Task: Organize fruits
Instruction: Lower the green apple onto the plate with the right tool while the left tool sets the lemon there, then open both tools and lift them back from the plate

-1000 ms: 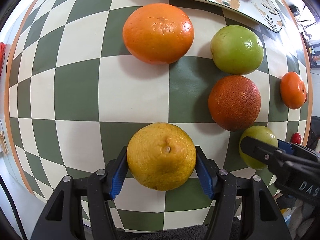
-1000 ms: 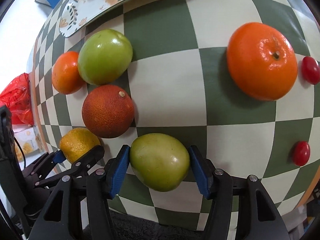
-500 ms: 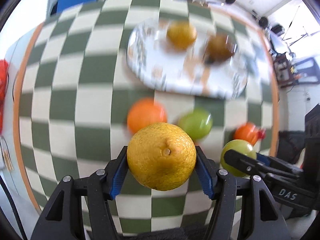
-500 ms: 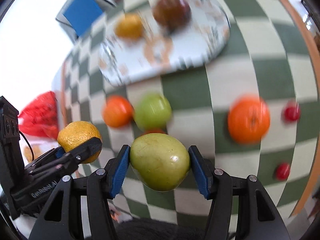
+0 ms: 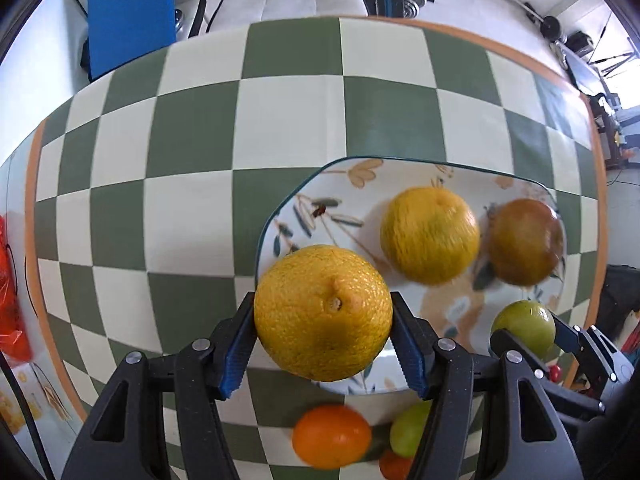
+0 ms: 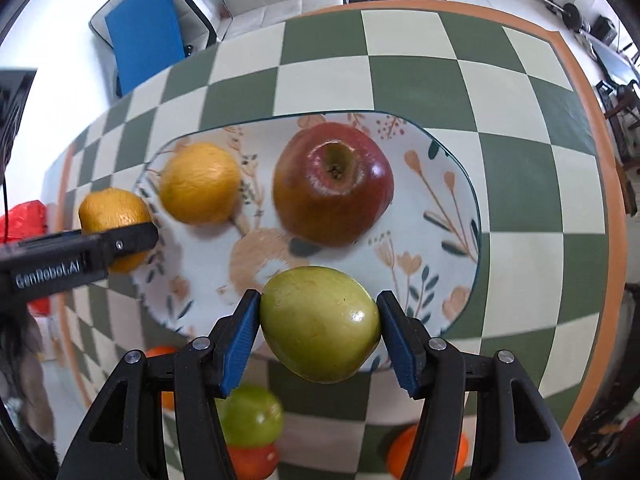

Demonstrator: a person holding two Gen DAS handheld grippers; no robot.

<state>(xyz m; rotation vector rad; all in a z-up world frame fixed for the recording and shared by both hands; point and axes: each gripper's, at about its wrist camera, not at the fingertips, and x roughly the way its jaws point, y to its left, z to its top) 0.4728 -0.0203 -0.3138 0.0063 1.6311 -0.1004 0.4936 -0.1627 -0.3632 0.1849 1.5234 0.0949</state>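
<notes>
Left gripper [image 5: 323, 334] clamped on a yellow orange [image 5: 323, 313], right gripper [image 6: 318, 340] on a green apple [image 6: 320, 324], both above the floral plate [image 6: 448, 216] (2 fruits ahead on it). "GenRoboLAI" readable on left gripper's side.

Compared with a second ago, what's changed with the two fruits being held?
Both were lifted off the checkered table and carried over the plate. The left claw stays shut on the yellow orange, the right claw on the green fruit.
</notes>
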